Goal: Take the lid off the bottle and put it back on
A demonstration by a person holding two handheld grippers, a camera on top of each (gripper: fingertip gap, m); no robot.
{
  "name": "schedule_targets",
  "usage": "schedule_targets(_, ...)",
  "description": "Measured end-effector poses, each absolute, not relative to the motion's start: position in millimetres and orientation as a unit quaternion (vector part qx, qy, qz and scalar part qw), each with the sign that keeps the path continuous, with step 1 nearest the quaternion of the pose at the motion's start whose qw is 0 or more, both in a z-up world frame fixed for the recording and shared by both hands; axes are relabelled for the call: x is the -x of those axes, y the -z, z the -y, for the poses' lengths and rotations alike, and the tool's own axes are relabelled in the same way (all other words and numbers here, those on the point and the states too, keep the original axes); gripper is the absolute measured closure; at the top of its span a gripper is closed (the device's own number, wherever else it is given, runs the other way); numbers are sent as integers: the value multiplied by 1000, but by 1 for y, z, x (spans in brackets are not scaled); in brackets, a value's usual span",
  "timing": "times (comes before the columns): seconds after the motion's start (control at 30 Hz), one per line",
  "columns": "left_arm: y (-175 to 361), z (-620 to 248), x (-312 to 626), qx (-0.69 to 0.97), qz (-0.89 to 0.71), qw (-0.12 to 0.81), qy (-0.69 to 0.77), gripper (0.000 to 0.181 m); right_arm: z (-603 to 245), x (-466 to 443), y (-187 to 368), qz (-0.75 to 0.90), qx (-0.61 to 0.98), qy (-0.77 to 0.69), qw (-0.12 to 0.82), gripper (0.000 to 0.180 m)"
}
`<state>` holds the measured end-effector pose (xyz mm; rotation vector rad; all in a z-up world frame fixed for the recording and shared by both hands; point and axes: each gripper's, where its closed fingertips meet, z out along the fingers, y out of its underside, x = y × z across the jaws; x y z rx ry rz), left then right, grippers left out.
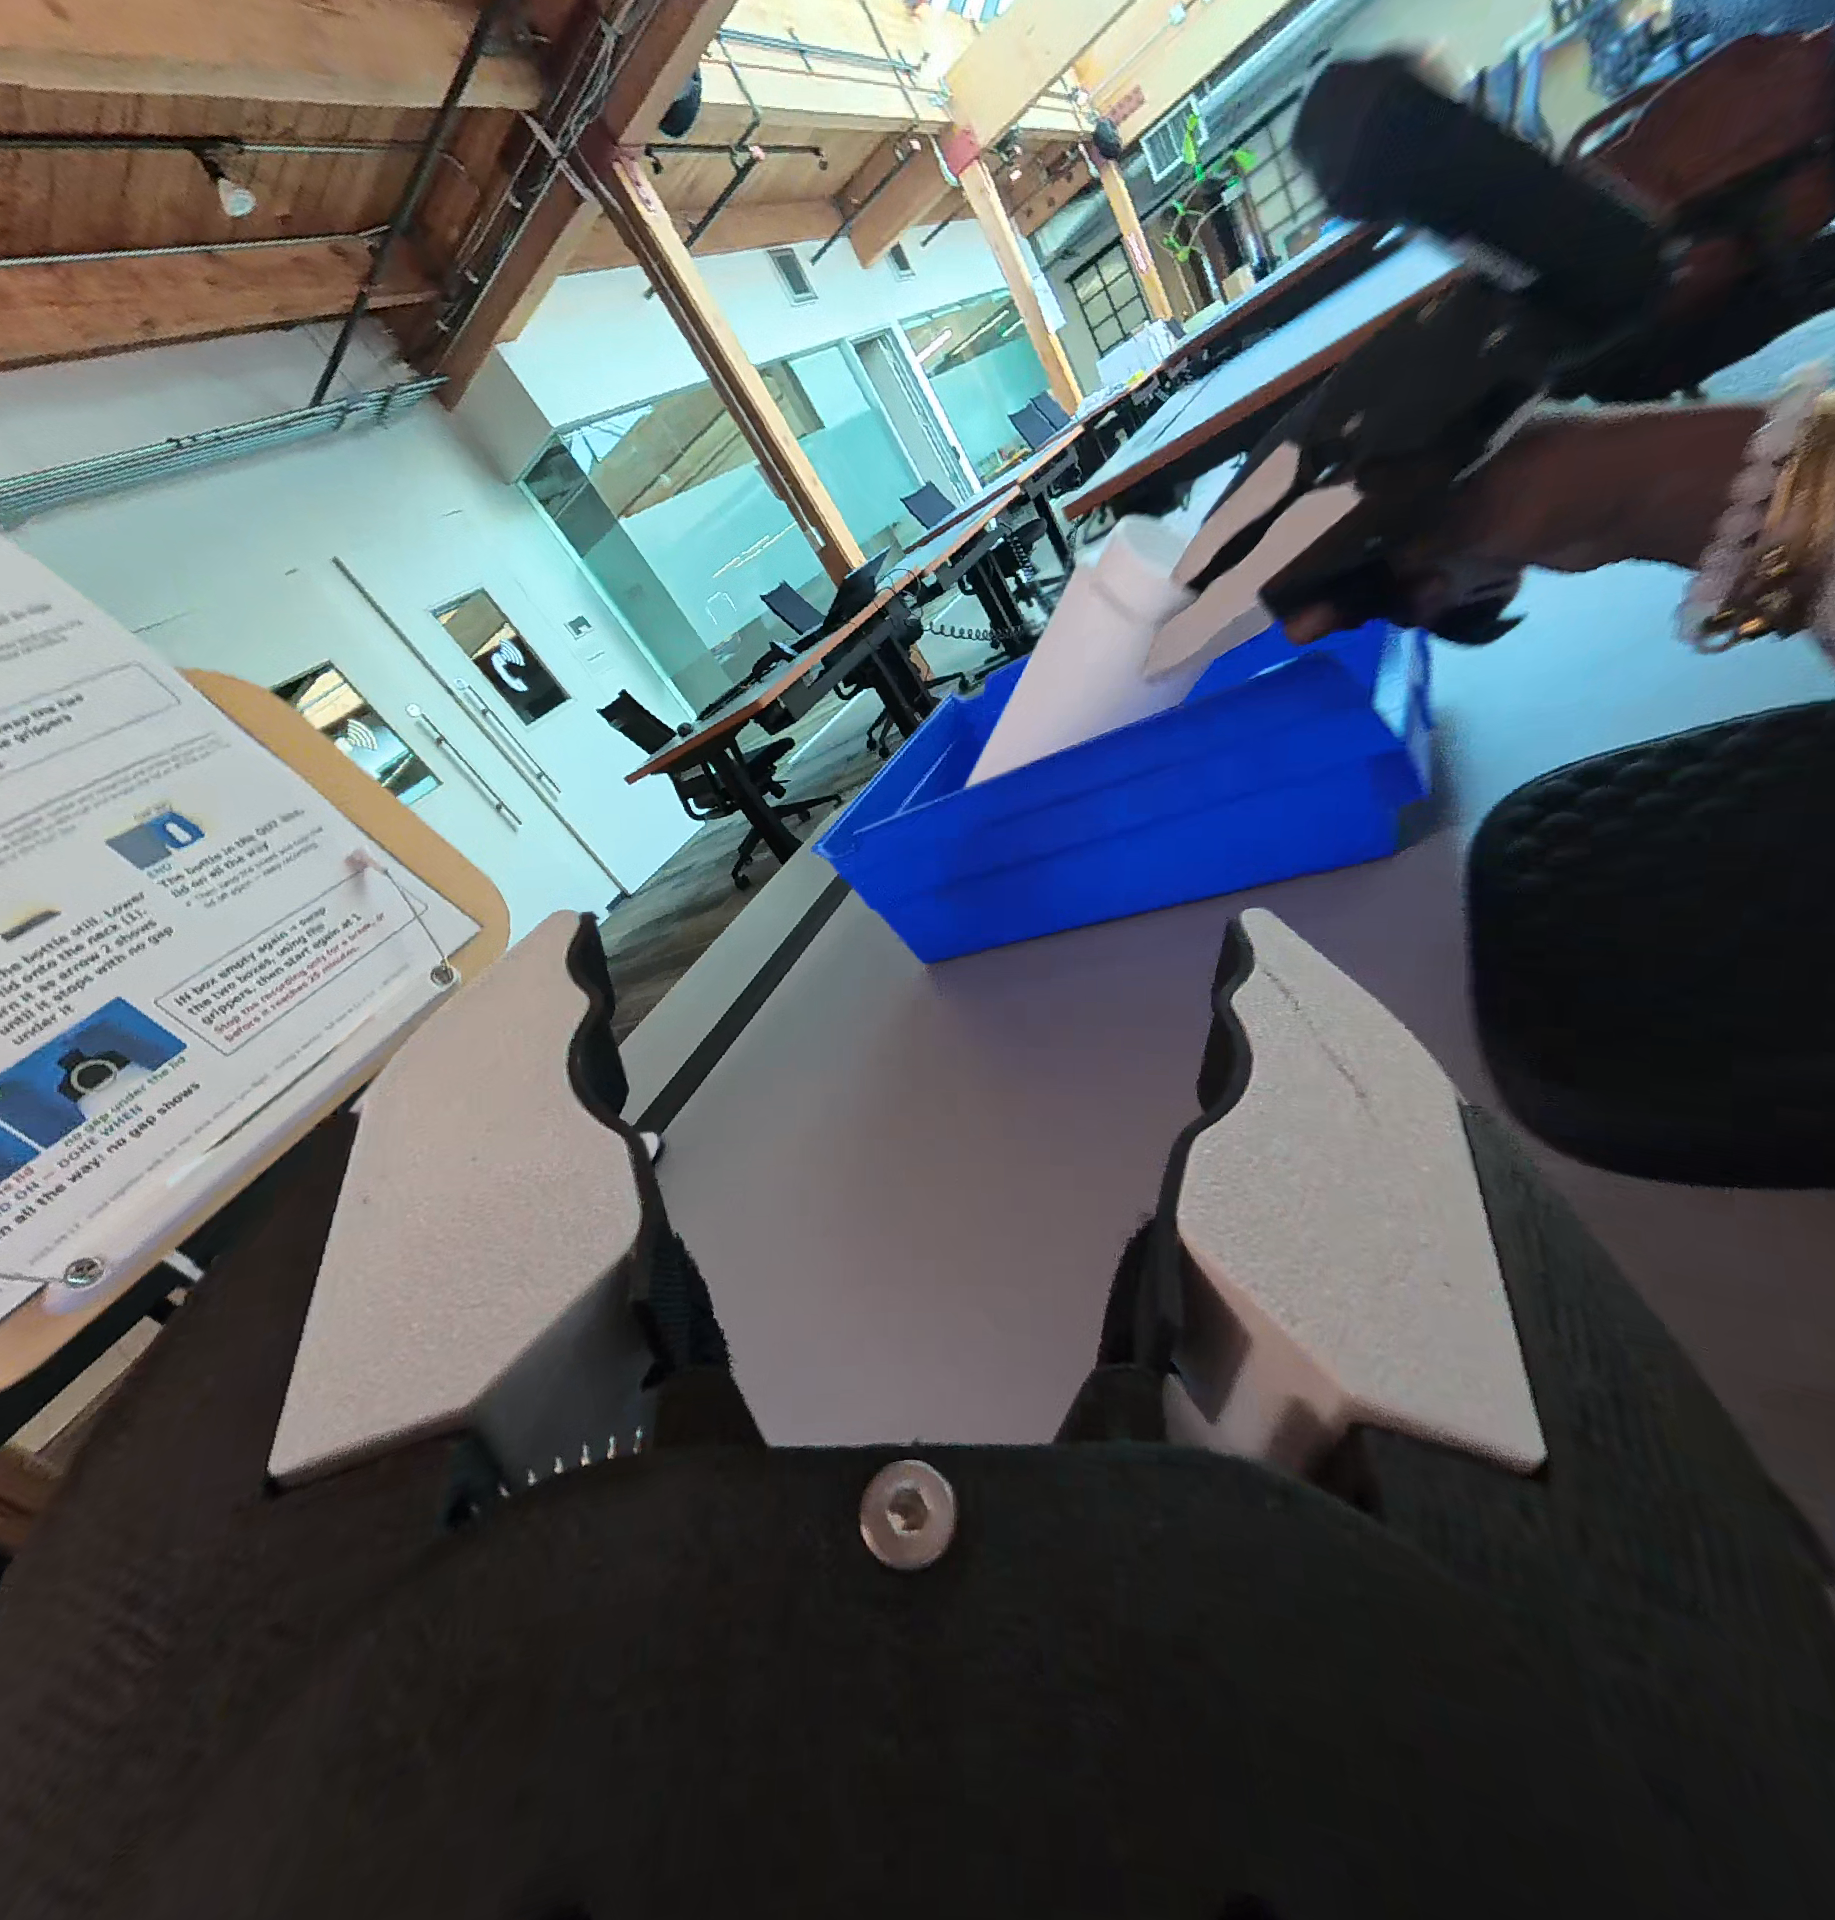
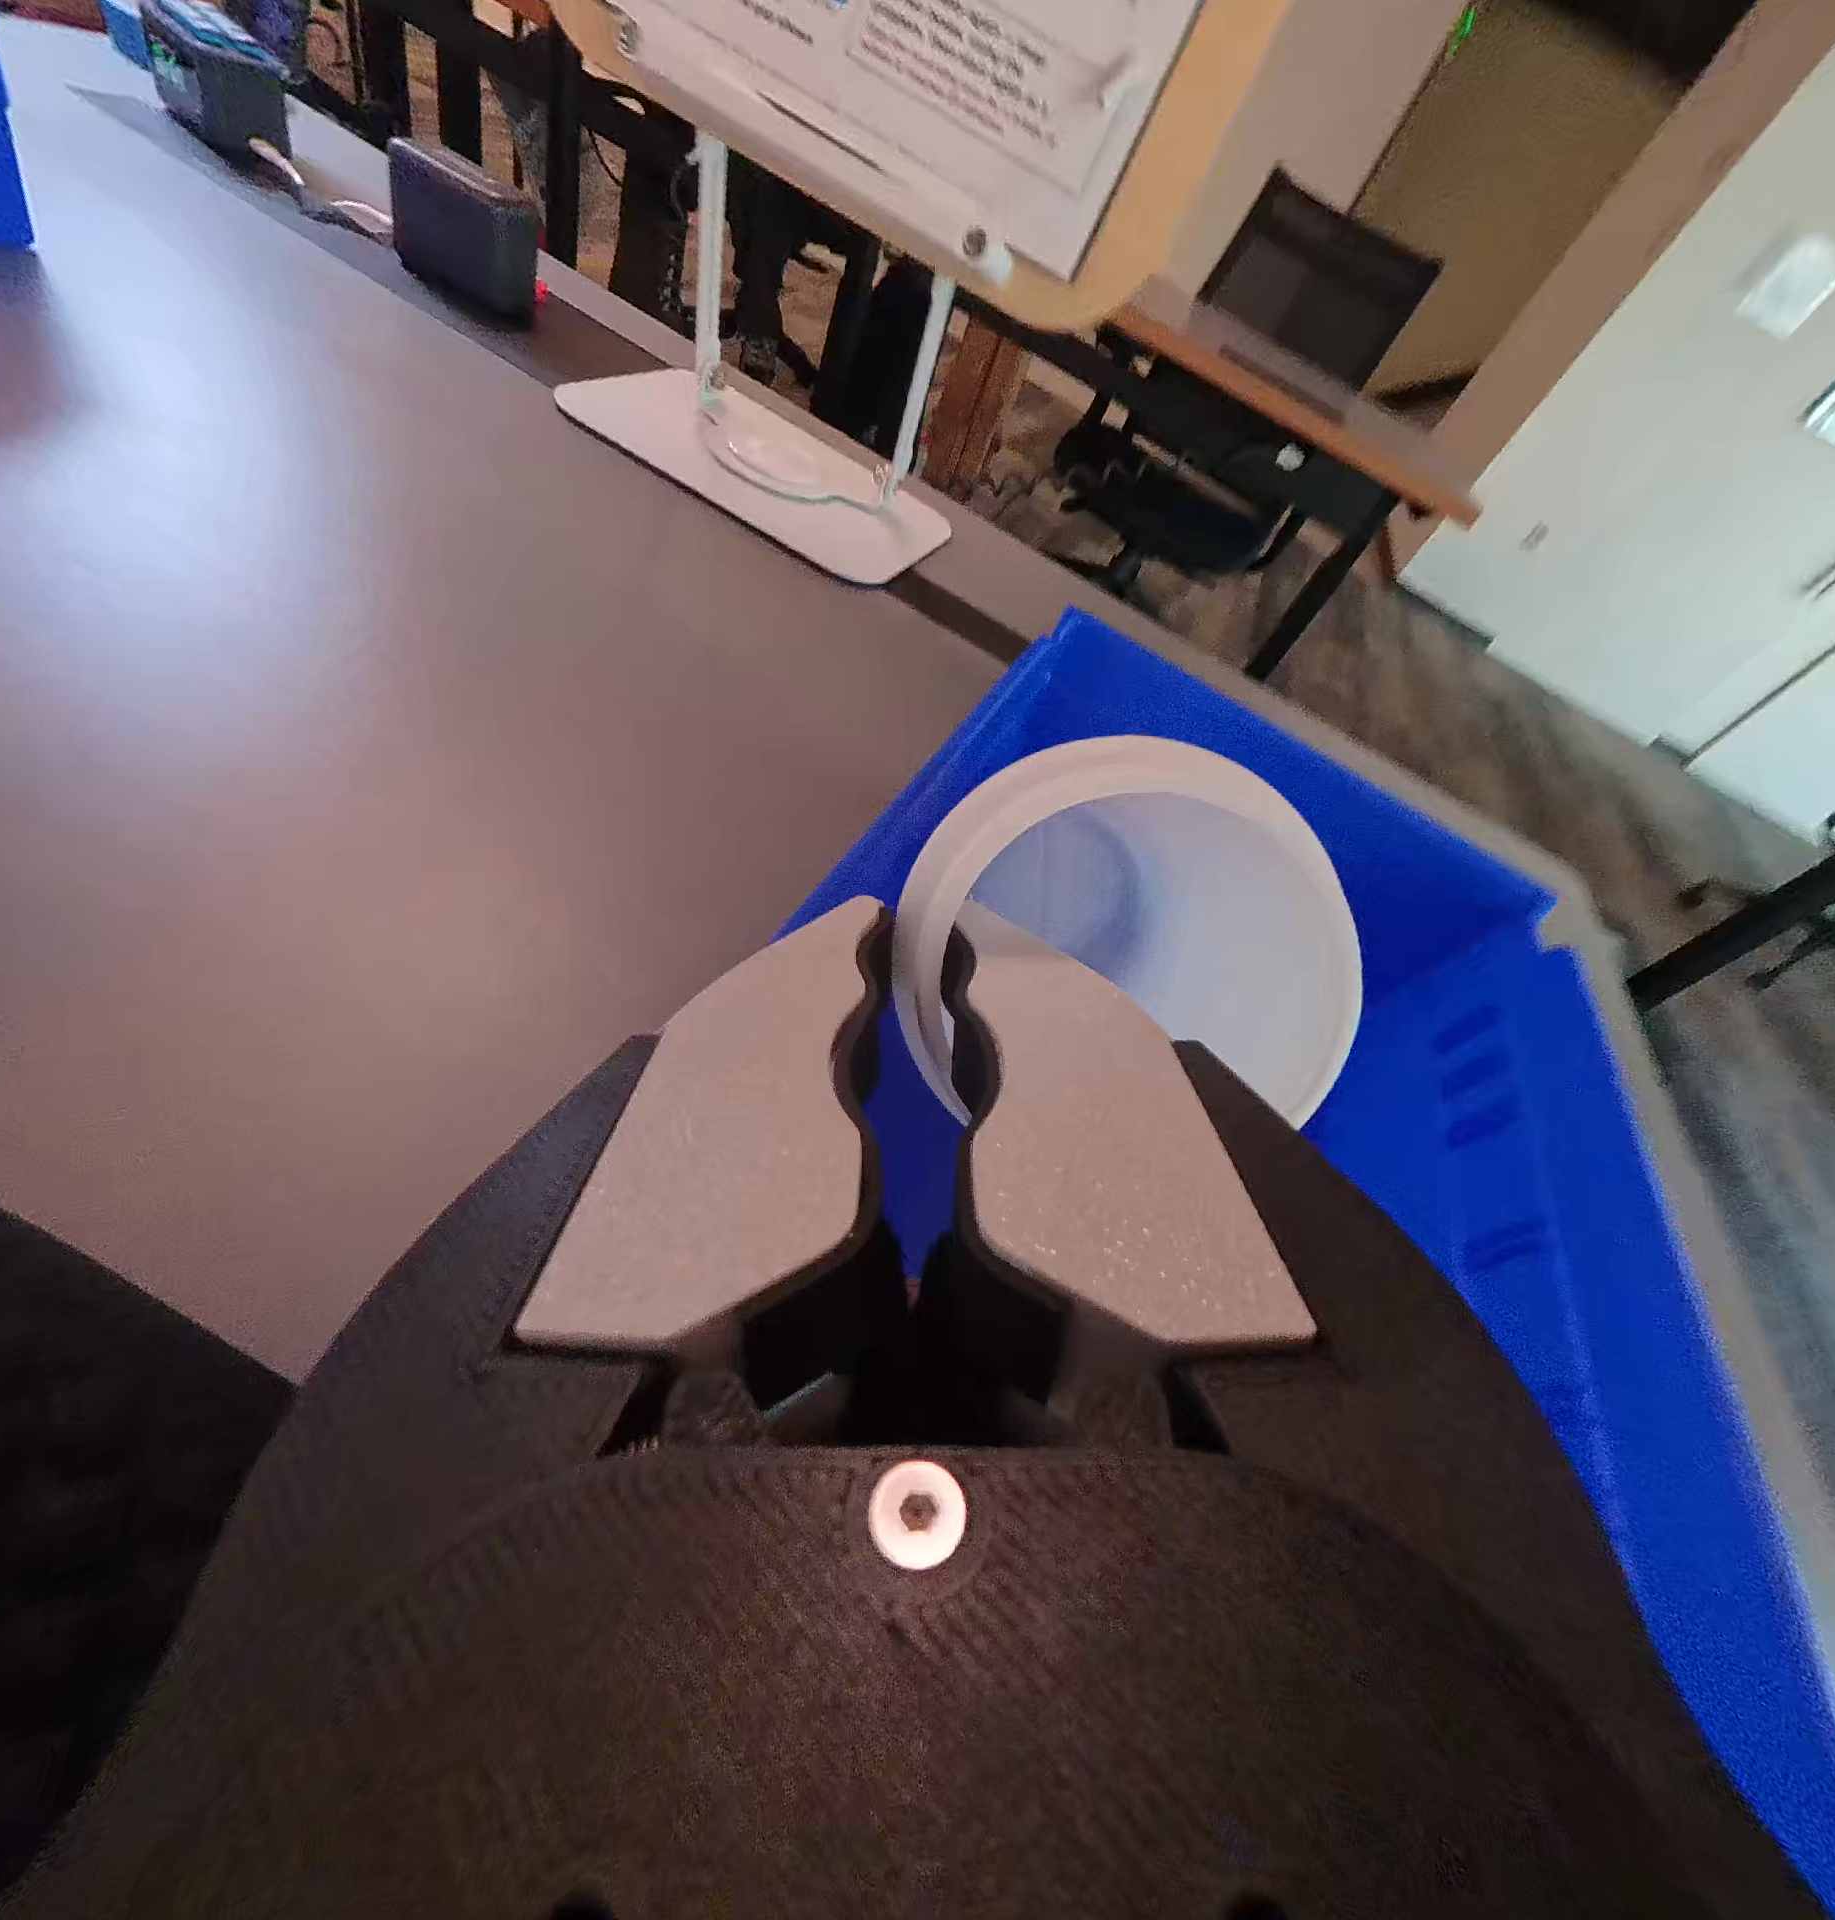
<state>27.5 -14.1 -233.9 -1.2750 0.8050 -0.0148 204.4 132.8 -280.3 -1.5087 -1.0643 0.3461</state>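
Right gripper [image 2: 918,997]: jaws nearly pressed together, pinching the thin wall of the white bottle [image 2: 1131,925] at its rim; one finger lies outside the wall, the other inside the mouth.

Bottle position: tilted inside the blue bin [image 2: 1495,1091], which sits at the desk [image 2: 373,727] edge; in the left wrist view the white bottle body [image 1: 1069,675] leans up out of the bin [image 1: 1121,821], its upper end under the right gripper [image 1: 1193,592].

Long axis: runs away from the right gripper, roughly in line with its fingers; the right wrist view looks straight down the open mouth to the bottle's base.

Lid: not seen in either view; the mouth appears uncovered, so the bottle is judged to be without its lid at this moment.

Left gripper [image 1: 913,997]: jaws spread wide, holding nothing, low over the bare desk [image 1: 954,1195].

Governing relation: the bottle lies ahead of and to the right of the left gripper, well apart from it, with the bin wall between; the right gripper alone is in contact.

Judged next requirement: the bottle must come clear of the bin and stand steady before a lid can meet its neck.

Risk: a pinch on one thin wall may let the bottle swing or slip.

Surroundings: an instruction sheet on a stand [image 2: 788,457] stands at the desk's far edge.
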Motion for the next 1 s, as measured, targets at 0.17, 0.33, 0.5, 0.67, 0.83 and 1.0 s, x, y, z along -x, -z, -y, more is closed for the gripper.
schedule_targets(0.17, 210, 70, -22, 587, -358, 725, -40, 72, -124, -204, 294, 431, 691, -219, 538, 167)
schedule_targets(0.33, 202, 116, 41, 639, -295, 688, -178, 80, -112, -221, 296, 397, 744, -216, 492, 150)
schedule_targets(0.5, 231, 152, 136, 722, -142, 626, -257, 83, -91, -222, 281, 404, 728, -235, 501, 124)
schedule_targets(0.67, 274, 160, 181, 770, -67, 577, -264, 91, -83, -225, 294, 450, 741, -158, 472, 114)
schedule_targets(0.83, 308, 145, 195, 803, -32, 542, -247, 98, -81, -211, 317, 475, 757, -146, 424, 131)
schedule_targets(1.0, 316, 140, 197, 800, -28, 540, -261, 105, -90, -198, 327, 509, 739, -87, 432, 161)
